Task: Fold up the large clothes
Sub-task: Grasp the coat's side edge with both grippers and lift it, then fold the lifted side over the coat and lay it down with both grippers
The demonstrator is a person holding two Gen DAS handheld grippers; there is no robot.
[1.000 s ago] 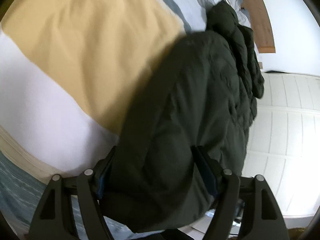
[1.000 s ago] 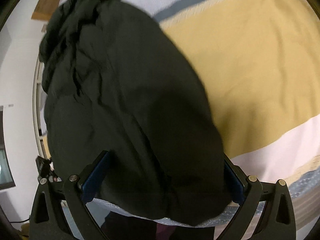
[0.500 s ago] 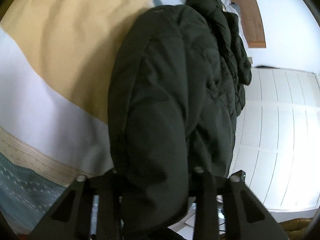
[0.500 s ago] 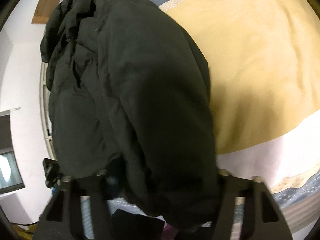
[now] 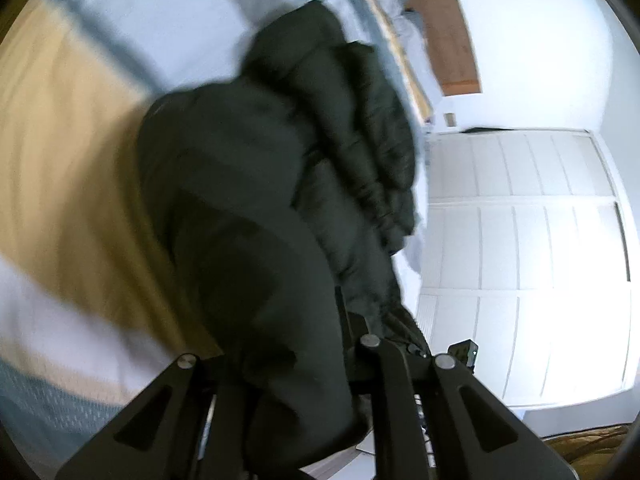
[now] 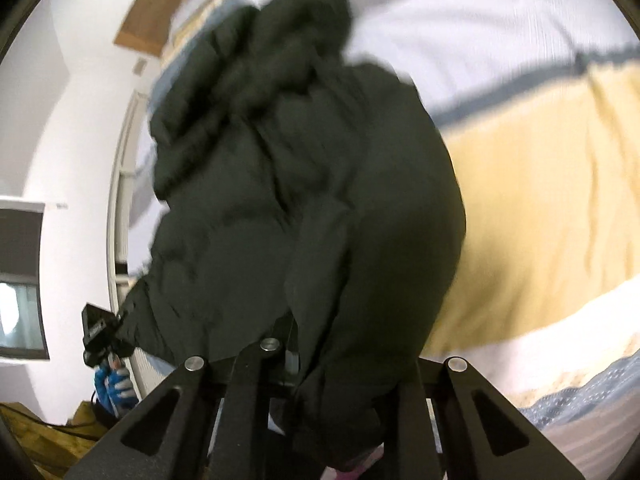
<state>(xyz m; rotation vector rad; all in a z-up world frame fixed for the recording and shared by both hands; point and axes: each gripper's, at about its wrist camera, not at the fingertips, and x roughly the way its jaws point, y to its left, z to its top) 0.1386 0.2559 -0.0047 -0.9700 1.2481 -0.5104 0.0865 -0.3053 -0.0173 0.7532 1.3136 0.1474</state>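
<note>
Since the earlier frames both sets of jaws have been drawn in from a wide spread onto the near hem of the dark padded jacket, and that hem has been raised off the bed, so that more of the white wardrobe doors and the wooden headboard is now seen beyond the jacket. To the left of the jacket in the left wrist view, the yellow and white striped bedcover is spread flat and blurred. At the jacket's near edge the left gripper is closing, with a bunched fold of the fabric pinched between its jaws. The jacket lies lengthwise on the bed, its quilted far end bunched towards the headboard. In the right wrist view the right gripper is likewise closing on the near hem of the jacket, with fabric pressed between its jaws. To the right of the jacket the yellow band of the bed is seen
</note>
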